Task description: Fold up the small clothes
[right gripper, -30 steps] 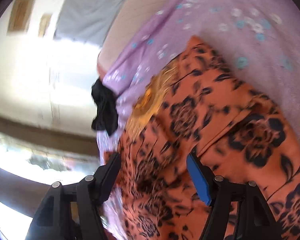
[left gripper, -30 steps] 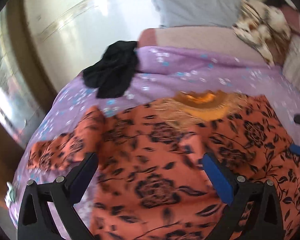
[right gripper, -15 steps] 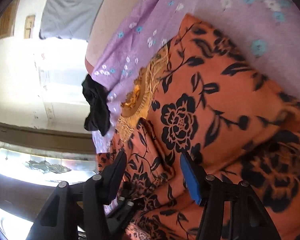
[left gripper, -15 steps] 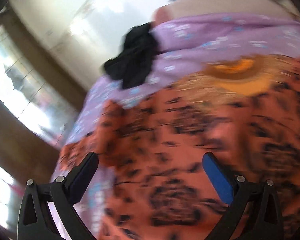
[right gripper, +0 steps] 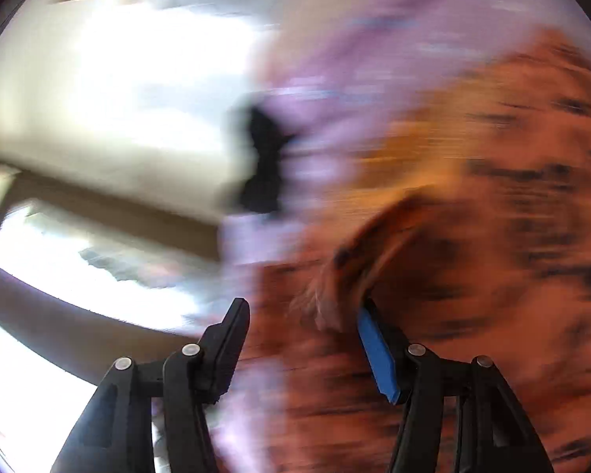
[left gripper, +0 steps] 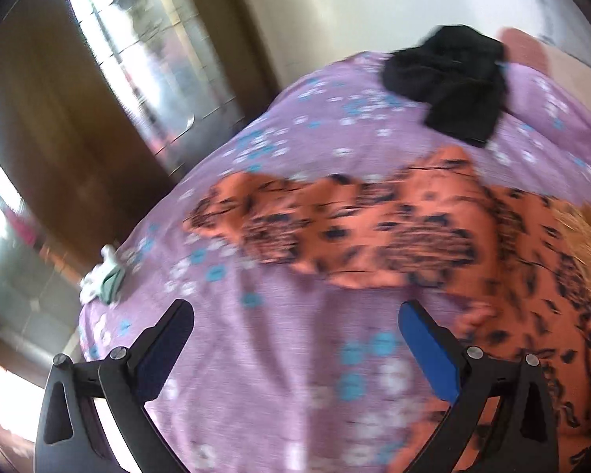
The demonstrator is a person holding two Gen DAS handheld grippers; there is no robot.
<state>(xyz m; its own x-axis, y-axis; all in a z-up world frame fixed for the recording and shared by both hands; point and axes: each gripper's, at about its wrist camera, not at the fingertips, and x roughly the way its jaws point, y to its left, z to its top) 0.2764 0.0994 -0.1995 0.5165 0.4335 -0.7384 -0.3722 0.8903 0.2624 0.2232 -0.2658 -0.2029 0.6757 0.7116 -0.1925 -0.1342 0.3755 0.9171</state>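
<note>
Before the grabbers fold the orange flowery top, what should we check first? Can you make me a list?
1. left gripper open and empty: ok.
2. right gripper open: ok; touching cloth: cannot tell, too blurry.
3. orange floral top lying on the purple bedsheet: ok.
4. Sleeve spread flat: not ok, it looks rumpled.
5. black garment apart from the top: ok.
6. small white-green cloth out of the way at the bed edge: ok.

Daylight room, both views smeared by motion

Strong daylight pours through the window (left gripper: 145,59), blown out white at the left; the right wrist view is streaked almost beyond reading; the left wrist view is softer-blurred; only the fingers (right gripper: 232,339) stay sharp; fisheye edges curve and darken.
</note>
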